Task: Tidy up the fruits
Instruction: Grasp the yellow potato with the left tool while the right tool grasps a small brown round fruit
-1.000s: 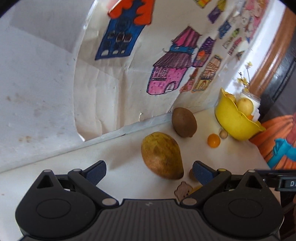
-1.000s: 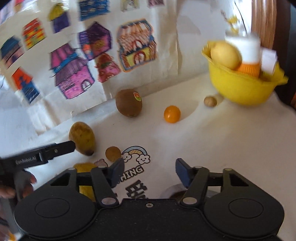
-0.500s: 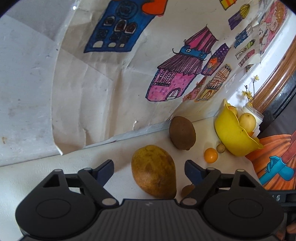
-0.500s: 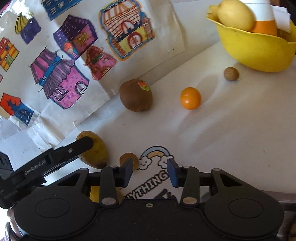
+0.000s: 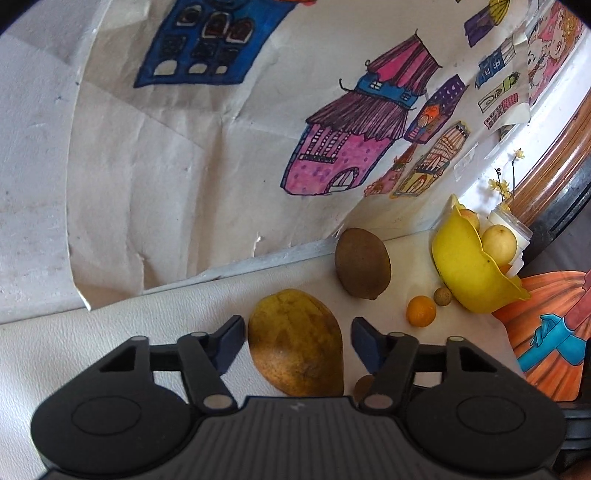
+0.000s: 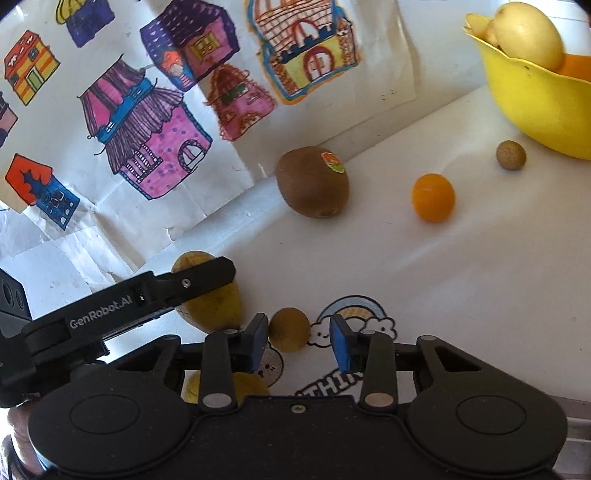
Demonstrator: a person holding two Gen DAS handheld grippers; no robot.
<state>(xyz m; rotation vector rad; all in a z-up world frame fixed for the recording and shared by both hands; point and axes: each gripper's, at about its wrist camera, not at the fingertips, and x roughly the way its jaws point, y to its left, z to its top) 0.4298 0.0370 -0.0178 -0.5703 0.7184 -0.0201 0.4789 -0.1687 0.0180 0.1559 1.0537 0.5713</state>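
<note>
Fruit lies loose on the white table, apparently waiting to go into the yellow bowl at the far right, which already holds some. Left gripper straddles the big yellow-brown fruit; its jaws are closing, left pad about touching, right pad still apart, so no firm hold yet. Right gripper is closing around the small brown fruit, gaps on both sides. Kiwi, small orange and brown ball lie untouched, well ahead, nearer the bowl.

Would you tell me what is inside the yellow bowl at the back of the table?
Inside the yellow bowl a pale yellow round fruit sits on top, with something orange beside it. The bowl's wall hides whatever lies deeper.
</note>
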